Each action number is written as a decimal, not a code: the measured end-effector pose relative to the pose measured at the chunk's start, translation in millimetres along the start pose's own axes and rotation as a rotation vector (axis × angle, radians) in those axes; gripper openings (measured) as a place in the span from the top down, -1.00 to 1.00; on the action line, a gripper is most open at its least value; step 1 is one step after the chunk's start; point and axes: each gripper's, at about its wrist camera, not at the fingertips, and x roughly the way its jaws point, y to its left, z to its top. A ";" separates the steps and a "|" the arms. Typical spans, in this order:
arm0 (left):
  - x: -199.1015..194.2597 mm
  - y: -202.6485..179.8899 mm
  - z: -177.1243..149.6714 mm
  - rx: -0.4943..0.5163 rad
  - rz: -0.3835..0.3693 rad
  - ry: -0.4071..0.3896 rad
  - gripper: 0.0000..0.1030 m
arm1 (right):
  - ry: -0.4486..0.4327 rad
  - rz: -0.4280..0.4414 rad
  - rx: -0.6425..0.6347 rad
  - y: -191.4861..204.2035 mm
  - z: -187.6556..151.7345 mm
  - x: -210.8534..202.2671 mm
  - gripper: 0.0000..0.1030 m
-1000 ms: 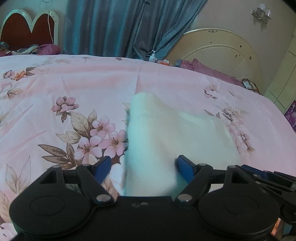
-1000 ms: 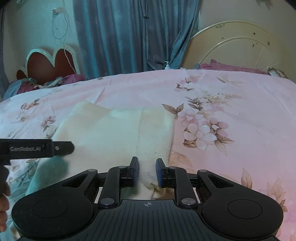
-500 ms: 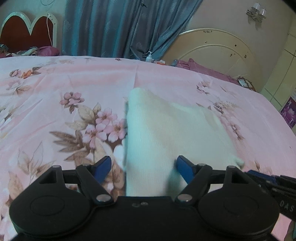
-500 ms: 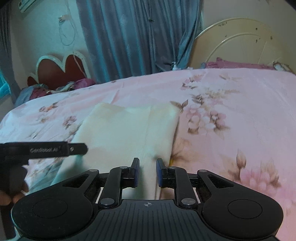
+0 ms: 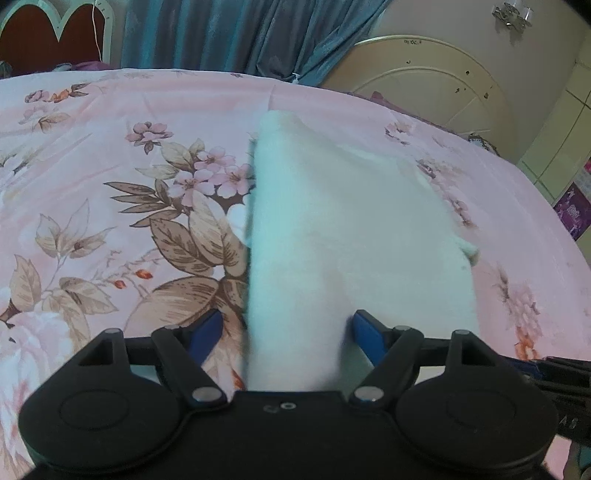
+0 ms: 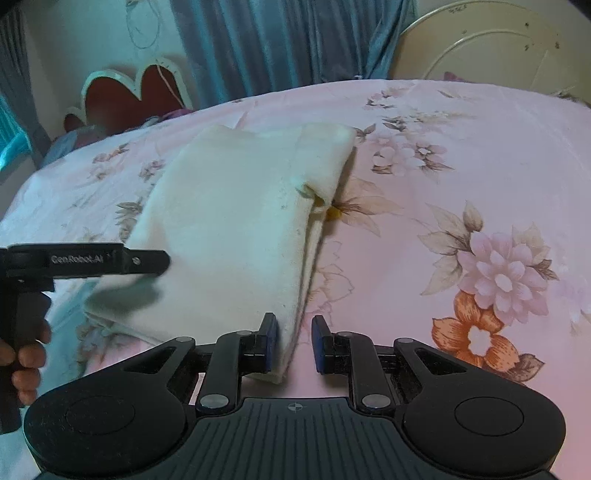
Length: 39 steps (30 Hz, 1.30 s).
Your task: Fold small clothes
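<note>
A folded cream-white garment (image 5: 351, 236) lies on the pink floral bedsheet (image 5: 110, 177). In the left wrist view my left gripper (image 5: 288, 328) is open, its blue fingers wide apart on either side of the garment's near end. In the right wrist view the garment (image 6: 236, 221) lies left of centre. My right gripper (image 6: 293, 343) is open with a narrow gap, the garment's near right corner next to its left finger, not pinched. The left gripper (image 6: 162, 262) shows from the side at the garment's left edge.
Blue curtains (image 5: 240, 33) and a cream headboard (image 5: 436, 85) stand behind the bed. A red heart-shaped headboard (image 6: 129, 96) is at the far left. The bed's edge falls away at the right (image 5: 554, 206).
Both grippers pulled back toward the garment's near end and rose. The right gripper's fingers opened a little and let go of the corner. The garment lies flatter and longer.
</note>
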 end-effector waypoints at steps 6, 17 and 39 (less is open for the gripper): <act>-2.2 6.4 25.5 -0.082 -0.034 -0.049 -0.71 | -0.075 0.055 0.141 -21.3 33.0 8.2 -0.57; 47.1 15.6 52.6 -0.139 -0.133 -0.011 -0.43 | -0.045 0.203 0.388 -54.4 79.4 79.5 -0.54; -69.6 75.5 80.6 -0.116 -0.145 -0.163 0.30 | -0.117 0.336 0.262 87.9 114.7 45.7 0.36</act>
